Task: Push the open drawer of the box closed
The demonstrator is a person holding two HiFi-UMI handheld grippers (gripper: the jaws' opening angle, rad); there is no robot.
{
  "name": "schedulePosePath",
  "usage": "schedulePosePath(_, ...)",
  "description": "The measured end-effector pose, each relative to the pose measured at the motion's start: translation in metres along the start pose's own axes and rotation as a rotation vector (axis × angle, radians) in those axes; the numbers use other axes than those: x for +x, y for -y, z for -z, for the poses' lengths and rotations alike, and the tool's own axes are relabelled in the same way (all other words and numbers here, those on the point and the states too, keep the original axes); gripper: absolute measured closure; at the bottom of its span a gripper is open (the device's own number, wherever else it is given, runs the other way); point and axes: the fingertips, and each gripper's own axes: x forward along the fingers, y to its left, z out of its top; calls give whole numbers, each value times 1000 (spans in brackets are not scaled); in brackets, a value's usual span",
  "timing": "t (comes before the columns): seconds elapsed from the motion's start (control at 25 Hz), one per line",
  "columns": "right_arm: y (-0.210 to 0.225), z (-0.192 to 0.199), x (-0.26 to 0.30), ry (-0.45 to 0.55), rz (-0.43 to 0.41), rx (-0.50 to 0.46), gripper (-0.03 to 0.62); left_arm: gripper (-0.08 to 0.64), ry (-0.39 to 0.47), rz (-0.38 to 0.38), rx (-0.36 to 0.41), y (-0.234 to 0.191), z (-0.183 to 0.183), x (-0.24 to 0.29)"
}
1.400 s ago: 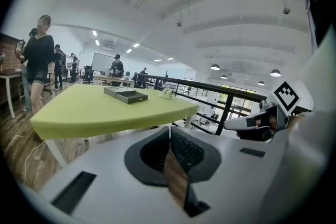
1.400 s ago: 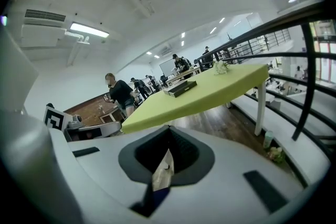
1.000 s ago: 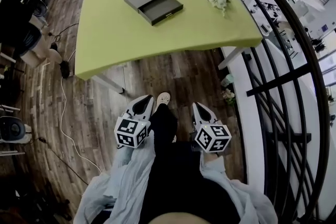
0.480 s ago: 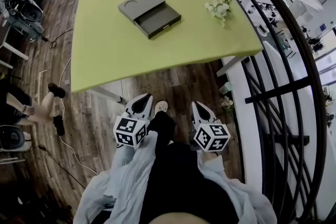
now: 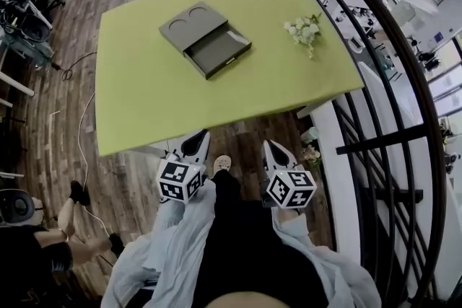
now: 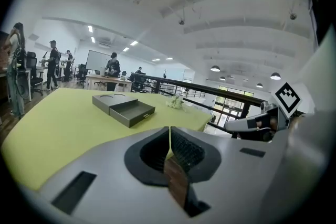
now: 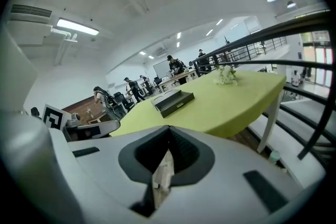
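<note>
Left hand-held gripper (image 5: 196, 143) and right hand-held gripper (image 5: 273, 153) clenched on nothing, the box (image 5: 189, 23) well ahead of them.
The flat, matte grey box, rectangular with two shallow round recesses in its top, lies on the smooth lime-green tabletop (image 5: 144, 97), ahead of the left hand-held gripper. Its drawer (image 5: 219, 52), a shallow tray with a small pale handle, stands pulled out. Box and drawer share one diagonal long axis, the drawer end pointing back toward the grippers and rightward. A sprig of white flowers (image 5: 304, 29) lies ahead of the right one. Both are held low, side by side over the wooden floor (image 5: 238, 125), jaws pressed together and pointing forward.
</note>
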Motion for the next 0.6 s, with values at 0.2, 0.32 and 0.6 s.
schedulePosePath(0.2,-2,-19,37,1,7,-7,584,535,7,2,1,-32,-17,25)
schedulePosePath(0.32,-1,-30,59,3,10,-3,584,535,5,7,9,-49,-27,40)
schedulePosePath(0.6,-3,-52,106,23,8,-5,584,535,8,6,24,-86,-41,69)
